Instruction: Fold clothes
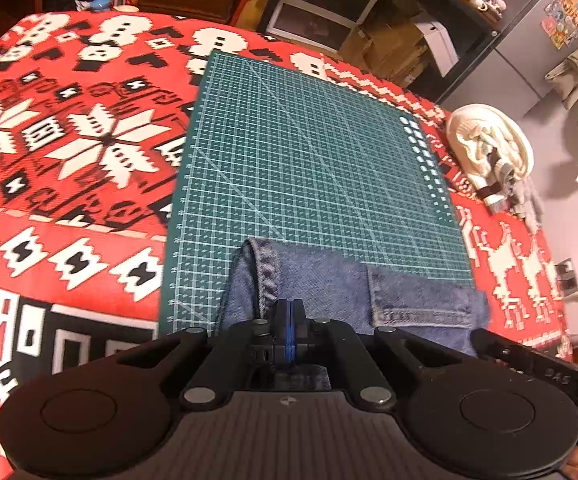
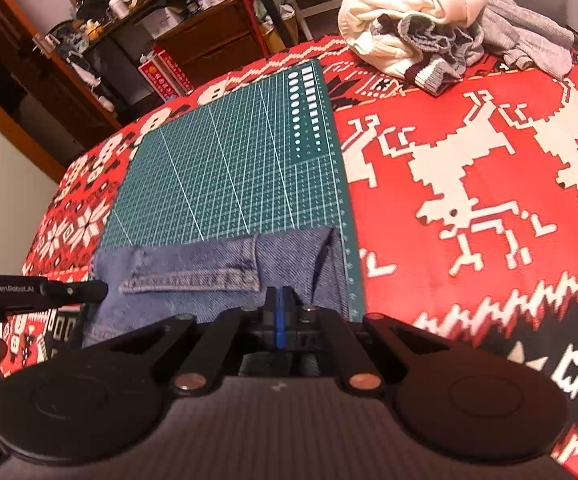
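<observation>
One pair of blue jeans [image 1: 329, 284] lies on one green cutting mat [image 1: 289, 160]. Left gripper [image 1: 290, 312] and right gripper [image 2: 277, 300] each pinch its denim. The left gripper's side reads "GenRobot.AI".

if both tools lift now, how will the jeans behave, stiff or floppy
The jeans are probably floppy but weighty: they already bend into folds on the cutting mat. The thick stitched hem may hold creases somewhat. The span between the left tool and right tool would likely sag.
</observation>
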Tool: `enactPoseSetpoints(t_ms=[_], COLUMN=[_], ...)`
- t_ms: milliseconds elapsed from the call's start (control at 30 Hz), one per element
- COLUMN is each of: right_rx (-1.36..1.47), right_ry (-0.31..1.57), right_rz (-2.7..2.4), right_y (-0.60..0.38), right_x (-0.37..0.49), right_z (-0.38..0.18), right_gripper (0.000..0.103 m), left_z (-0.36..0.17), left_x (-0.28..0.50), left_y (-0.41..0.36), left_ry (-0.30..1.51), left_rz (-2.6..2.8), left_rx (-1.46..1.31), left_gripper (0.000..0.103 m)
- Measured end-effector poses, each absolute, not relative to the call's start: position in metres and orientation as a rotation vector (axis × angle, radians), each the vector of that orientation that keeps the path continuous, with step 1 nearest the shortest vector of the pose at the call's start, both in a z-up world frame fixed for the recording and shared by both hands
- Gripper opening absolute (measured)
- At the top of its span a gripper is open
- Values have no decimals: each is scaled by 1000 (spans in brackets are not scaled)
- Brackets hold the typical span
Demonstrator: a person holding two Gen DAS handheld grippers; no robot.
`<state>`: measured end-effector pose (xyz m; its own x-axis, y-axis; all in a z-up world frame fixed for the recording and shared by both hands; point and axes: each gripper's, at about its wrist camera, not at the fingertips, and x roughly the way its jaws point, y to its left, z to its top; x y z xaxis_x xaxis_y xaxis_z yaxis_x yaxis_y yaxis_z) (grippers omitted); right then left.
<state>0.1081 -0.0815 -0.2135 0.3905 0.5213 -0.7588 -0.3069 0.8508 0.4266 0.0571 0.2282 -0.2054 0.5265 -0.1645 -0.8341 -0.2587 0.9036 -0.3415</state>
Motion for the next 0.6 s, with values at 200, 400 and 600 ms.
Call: enactPoseSetpoints(t_ms=[200, 400, 600], right_rx=[284, 267, 291], right_ry=[1025, 1030, 1040], right_rz=[518, 510, 478], right_y=[-89, -69, -73], right_x=[116, 137, 139], right_z=[-194, -194, -213], right_gripper=[4, 4, 0], left_z=[-189, -196, -204], left_x=[64, 93, 84], left_y=[229, 227, 237], left_ry=[1008, 1030, 1007], left_rz=[50, 63, 95], left_rx=[-464, -435, -483], left_gripper=[3, 3, 4])
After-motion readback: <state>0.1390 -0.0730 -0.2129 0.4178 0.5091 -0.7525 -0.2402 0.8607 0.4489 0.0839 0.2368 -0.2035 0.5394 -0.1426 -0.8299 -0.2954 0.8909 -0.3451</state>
